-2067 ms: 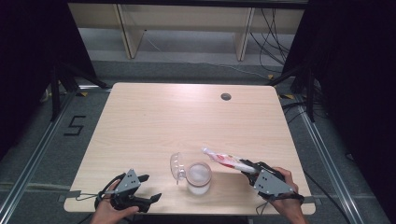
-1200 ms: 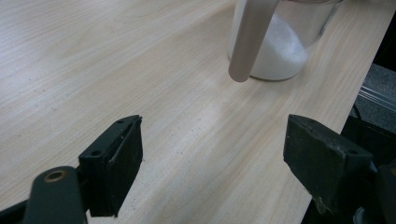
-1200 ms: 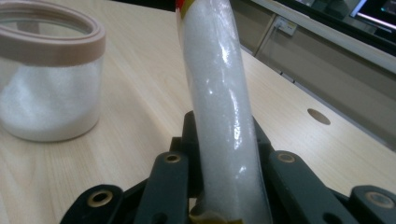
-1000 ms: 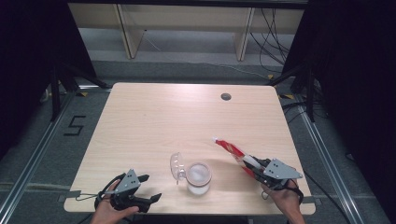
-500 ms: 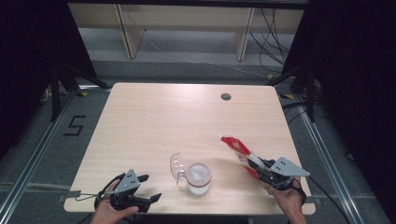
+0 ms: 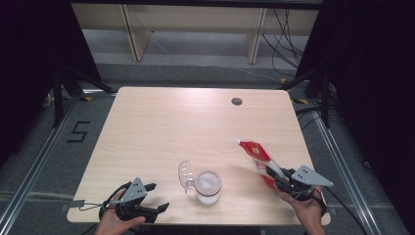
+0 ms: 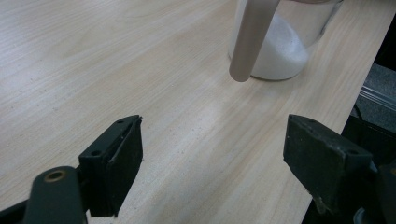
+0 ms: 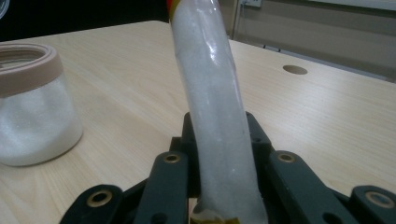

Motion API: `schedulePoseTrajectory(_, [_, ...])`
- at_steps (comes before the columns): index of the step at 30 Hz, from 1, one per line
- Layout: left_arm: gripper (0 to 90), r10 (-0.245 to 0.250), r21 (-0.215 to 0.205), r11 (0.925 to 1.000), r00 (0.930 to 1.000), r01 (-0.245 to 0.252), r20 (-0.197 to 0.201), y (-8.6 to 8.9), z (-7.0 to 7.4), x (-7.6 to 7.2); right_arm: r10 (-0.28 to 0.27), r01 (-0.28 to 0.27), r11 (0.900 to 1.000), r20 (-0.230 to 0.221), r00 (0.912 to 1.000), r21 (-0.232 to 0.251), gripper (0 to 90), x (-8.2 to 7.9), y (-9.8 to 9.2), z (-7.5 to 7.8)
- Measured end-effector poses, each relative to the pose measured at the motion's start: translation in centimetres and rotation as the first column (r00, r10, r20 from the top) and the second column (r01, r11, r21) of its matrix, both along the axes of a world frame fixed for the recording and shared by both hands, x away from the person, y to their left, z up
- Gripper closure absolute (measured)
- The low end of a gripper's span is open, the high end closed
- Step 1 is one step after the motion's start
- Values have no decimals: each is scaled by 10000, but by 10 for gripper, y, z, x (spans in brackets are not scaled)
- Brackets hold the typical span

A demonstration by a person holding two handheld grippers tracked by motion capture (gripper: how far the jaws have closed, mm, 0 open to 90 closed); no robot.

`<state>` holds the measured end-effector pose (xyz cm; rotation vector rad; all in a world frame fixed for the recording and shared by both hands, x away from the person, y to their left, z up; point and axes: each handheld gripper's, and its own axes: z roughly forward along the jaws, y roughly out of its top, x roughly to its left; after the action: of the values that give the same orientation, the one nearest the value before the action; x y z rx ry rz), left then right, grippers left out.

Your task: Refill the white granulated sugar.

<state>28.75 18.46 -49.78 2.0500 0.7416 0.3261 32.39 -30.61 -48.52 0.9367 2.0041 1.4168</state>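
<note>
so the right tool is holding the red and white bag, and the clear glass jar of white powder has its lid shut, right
Not quite. The right tool does clamp the red and white bag, but the clear glass jar of white powder is open: the high view shows its hinged clear lid swung aside to the left.

A pale wooden table (image 6: 161,127) is filling the middle of the high view, with a small round hole (image 6: 237,101) sitting near its upper right edge. Grey floor (image 6: 39,161) is showing on both sides, carrying a painted number 5 (image 6: 78,131) at the left. Light wooden shelving (image 6: 195,19) is standing along the top of the frame, with cables (image 6: 284,29) hanging at the upper right. Black curtains (image 6: 372,73) are darkening both sides.
</note>
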Motion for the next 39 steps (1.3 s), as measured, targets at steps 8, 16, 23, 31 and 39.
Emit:
schedulePoseTrajectory(8, [196, -3, -17, 10000, 10000, 3, -15, 0, 0, 0, -70, 70, 9999, 31, 10000, 89, 761, -1, -3, -2])
schedulePoseTrajectory(16, [196, 118, -72, 9999, 9999, -119, -125, -1, -1, -1, -380, 391, 9983, -253, 9990, 431, 755, -6, -12, -3])
schedulePoseTrajectory(23, [197, 141, -29, 9999, 9998, -141, -153, 0, 0, -1, -312, 330, 9967, -247, 9992, 740, 742, -7, -19, -6])
schedulePoseTrajectory(31, [203, 101, -29, 9999, 9999, -101, -139, 0, -1, -1, -498, 528, 9950, -372, 9981, 842, 741, -11, -26, -7])
schedulePoseTrajectory(39, [206, 99, -73, 9999, 9999, -100, -119, -1, -1, -2, -318, 339, 9955, -255, 9992, 885, 727, -10, -36, -9])
